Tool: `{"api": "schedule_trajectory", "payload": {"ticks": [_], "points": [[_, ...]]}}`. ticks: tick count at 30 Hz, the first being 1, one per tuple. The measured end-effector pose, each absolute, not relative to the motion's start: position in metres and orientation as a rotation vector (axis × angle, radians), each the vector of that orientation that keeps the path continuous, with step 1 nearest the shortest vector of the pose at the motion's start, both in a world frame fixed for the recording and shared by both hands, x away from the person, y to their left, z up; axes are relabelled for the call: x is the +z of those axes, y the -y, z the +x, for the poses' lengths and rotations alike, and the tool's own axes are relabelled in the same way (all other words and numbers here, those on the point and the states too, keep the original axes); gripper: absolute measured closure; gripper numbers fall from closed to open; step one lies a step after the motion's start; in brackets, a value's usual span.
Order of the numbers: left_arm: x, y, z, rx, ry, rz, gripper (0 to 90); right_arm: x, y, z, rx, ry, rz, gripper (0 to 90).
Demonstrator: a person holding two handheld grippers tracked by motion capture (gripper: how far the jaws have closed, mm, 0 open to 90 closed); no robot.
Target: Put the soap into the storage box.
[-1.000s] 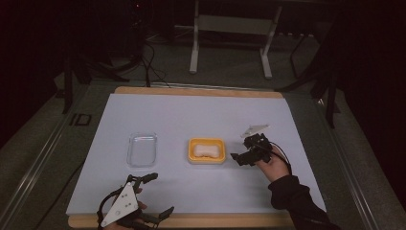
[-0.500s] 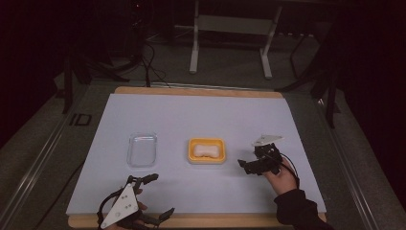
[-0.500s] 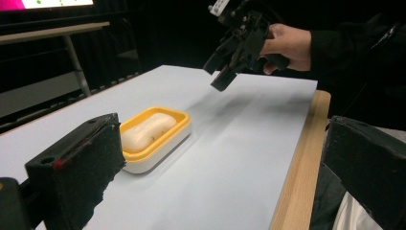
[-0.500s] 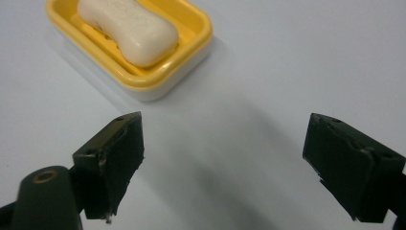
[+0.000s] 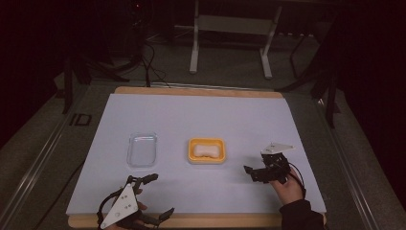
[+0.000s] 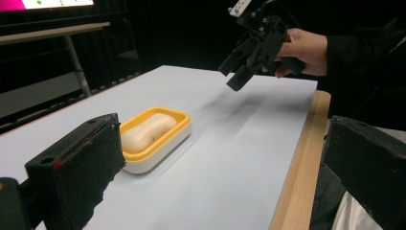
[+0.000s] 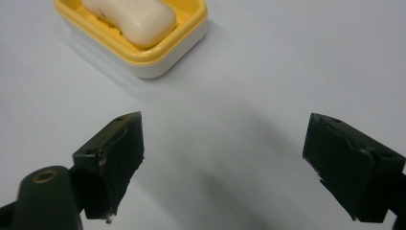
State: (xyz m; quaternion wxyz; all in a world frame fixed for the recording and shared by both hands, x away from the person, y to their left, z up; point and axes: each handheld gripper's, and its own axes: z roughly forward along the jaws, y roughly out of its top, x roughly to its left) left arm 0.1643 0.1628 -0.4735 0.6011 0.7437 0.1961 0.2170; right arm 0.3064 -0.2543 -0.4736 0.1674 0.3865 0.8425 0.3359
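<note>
A yellow soap dish with a white base sits mid-table, holding a pale bar of soap. Left of it lies a clear plastic lid. My right gripper hovers to the right of the dish, apart from it, open and holding nothing. Its own view looks down on the dish and the soap, beyond its spread jaws. My left gripper rests open at the near edge. Its view shows the dish, the soap and the right gripper farther off.
A white mat covers the wooden table, whose bare edge runs along the front. Metal stand legs and cables lie on the dark floor behind the table.
My right gripper has drawn back from the soap dish, toward the near edge and slightly right. The left gripper, dish and lid have stayed put.
</note>
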Motion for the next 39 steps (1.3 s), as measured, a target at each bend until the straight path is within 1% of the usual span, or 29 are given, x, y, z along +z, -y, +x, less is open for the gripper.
{"api": "schedule_trajectory", "payload": {"ticks": [9,39], "points": [[-0.473,-0.1631,0.1635,0.499,-0.454,1.723,0.6,-0.4742,0.2597,0.2994,0.957,-2.382,1.108,13.9],[-0.474,-0.1623,0.164,0.497,-0.46,1.733,0.6,-0.48,0.2596,0.3032,0.965,-2.391,1.076,13.9]]}}
